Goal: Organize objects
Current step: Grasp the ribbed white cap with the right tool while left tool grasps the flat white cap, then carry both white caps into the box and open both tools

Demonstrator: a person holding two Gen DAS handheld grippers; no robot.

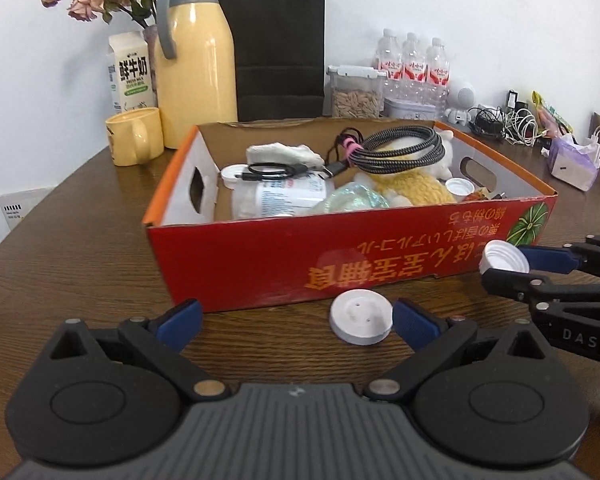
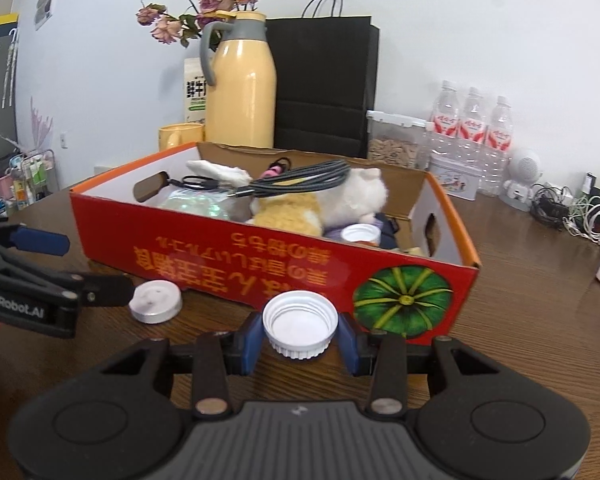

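The right gripper (image 2: 300, 336) pinches a light, rigid white ribbed plastic cap (image 2: 299, 325) by its rim, before the red cardboard box (image 2: 260, 260); the left gripper (image 1: 296, 318) stands spread around a flat white plastic disc (image 1: 359, 317) on the brown wooden table (image 1: 80, 248), best held by its edge.

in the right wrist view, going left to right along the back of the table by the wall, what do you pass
yellow mug → milk carton → yellow thermos jug → black paper bag → clear seed container → water bottles → white robot figurine → tangle of cables
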